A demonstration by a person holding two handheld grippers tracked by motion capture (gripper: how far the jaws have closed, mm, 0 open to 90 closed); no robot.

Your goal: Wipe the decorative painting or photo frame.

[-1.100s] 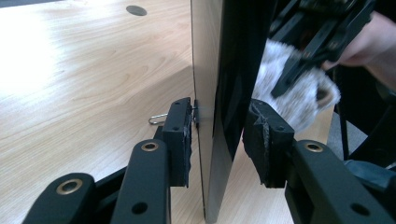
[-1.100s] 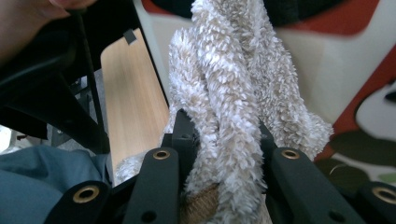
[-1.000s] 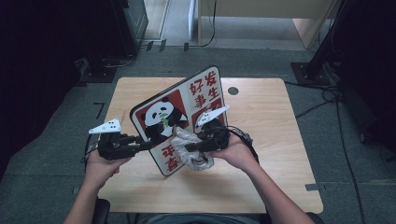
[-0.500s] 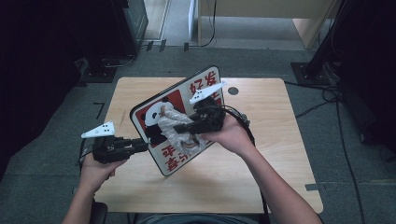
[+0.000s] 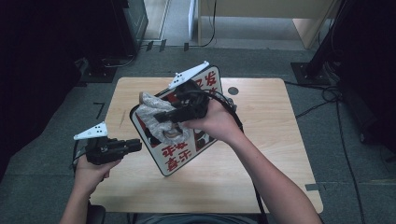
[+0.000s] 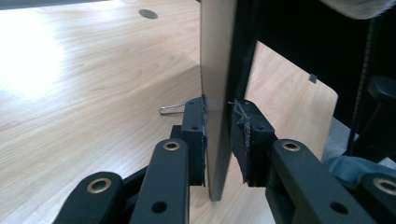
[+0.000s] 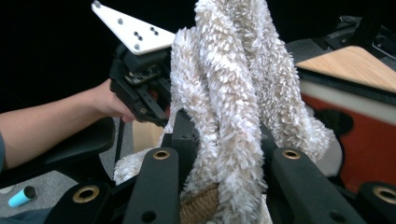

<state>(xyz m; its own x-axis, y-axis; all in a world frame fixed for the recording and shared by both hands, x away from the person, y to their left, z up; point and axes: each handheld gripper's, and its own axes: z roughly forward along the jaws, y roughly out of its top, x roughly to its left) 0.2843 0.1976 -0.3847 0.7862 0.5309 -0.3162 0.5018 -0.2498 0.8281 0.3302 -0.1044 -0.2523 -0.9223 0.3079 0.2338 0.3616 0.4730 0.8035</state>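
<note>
Grey carpet lies all around, dark at the left, with cables trailing over it at the right. On it stands the pale wooden bench (image 5: 261, 154), with a small dark round hole near its far edge. The largest thing on the bench is the panda sign board (image 5: 175, 154), red and white with red characters, tilted up on its edge. My left gripper (image 5: 133, 145) sits at the board's lower left corner; in the left gripper view the board's thin edge (image 6: 215, 93) stands upright between my jaws. These jaws have just been closing, and the left pad touches the board, while the right pad is just beside it. A small metal clip (image 6: 172, 109) lies on the bench just beyond them. My right gripper (image 5: 161, 116) hangs above the board's face, its jaws clamped on a fluffy beige cloth (image 7: 233, 107). The cloth bunches up between the jaws and hangs clear of the bench, over the board's upper left part.
</note>
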